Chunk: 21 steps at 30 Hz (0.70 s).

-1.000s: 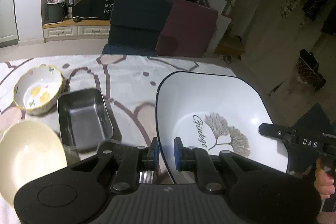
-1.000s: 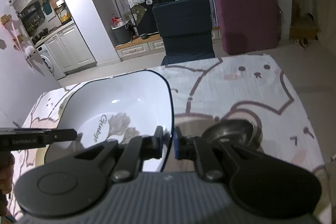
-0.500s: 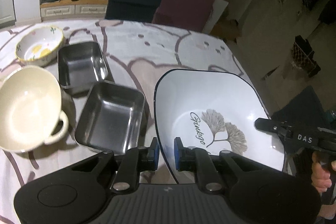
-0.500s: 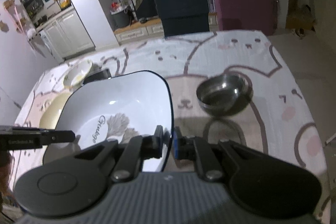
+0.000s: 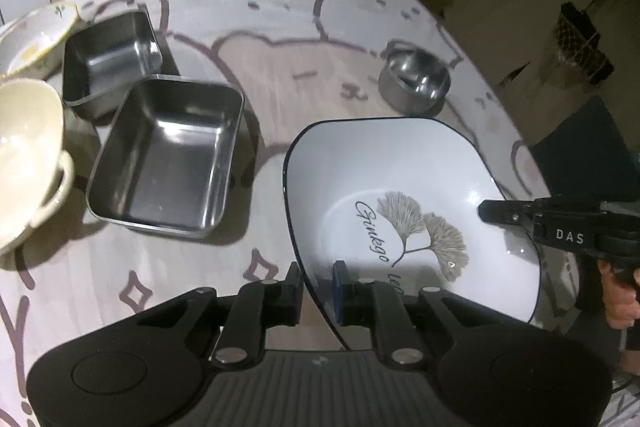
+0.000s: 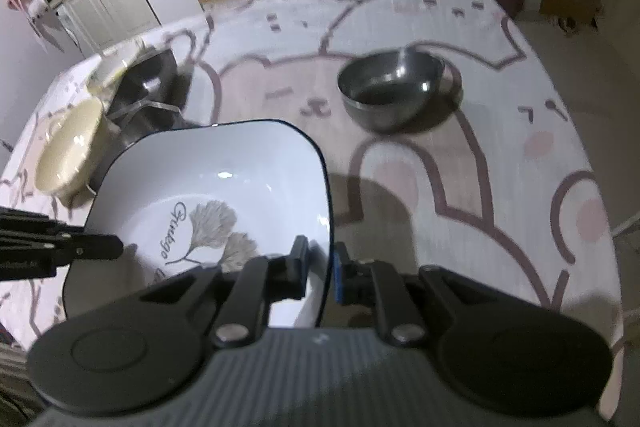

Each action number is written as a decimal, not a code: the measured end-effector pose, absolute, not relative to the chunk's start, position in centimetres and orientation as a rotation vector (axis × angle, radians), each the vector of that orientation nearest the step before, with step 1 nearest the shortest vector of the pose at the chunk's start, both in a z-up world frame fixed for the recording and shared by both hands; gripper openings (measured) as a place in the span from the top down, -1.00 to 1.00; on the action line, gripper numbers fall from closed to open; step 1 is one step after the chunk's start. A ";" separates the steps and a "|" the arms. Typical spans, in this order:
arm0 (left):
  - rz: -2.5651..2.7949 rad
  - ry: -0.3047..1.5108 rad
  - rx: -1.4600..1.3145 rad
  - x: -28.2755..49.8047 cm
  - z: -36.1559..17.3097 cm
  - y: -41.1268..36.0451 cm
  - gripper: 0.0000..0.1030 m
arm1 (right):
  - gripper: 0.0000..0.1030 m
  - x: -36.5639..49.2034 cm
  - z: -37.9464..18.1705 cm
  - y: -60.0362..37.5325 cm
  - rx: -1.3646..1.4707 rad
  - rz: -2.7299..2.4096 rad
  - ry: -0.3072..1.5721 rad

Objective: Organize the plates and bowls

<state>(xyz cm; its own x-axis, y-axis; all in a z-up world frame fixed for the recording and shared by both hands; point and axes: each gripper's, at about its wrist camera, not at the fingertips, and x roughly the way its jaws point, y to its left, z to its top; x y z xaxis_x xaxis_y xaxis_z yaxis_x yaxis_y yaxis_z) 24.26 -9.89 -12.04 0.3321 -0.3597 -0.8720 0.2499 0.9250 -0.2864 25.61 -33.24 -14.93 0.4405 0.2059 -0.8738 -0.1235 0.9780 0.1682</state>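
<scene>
The big white dish (image 5: 404, 187) with a dark rim is held up over the tablecloth (image 5: 280, 39), near the table's right side. The left gripper (image 5: 318, 289) pinches its near left rim with narrow jaws. The right gripper (image 6: 320, 269) has the other rim between its pads, and its jaws are opening a little. The dish has nothing in it, only a leaf picture and the word "Ginkgo". Two shiny metal trays (image 5: 168, 155) sit side by side, both with nothing inside. The cream bowl (image 5: 24, 155) beside them, the bowl with lemons (image 5: 36, 35) behind it and the round metal bowl (image 6: 392, 89) hold nothing too. A second ago only one tray showed and the chairs looked large; now both cameras look down more, and the round metal bowl has come into the left view. The right gripper's side reads "DAS".
</scene>
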 end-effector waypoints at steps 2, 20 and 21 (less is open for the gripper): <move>-0.398 1.189 -0.102 24.4 -12.7 -10.2 0.66 | 0.70 25.7 -15.7 -33.2 0.067 0.202 1.121; -0.360 1.274 -0.078 26.8 -15.2 -10.8 0.58 | 0.69 27.9 -17.9 -32.2 0.008 0.154 1.227; -0.359 1.276 -0.078 27.0 -15.3 -10.8 0.58 | 0.69 28.0 -17.9 -32.2 0.010 0.150 1.229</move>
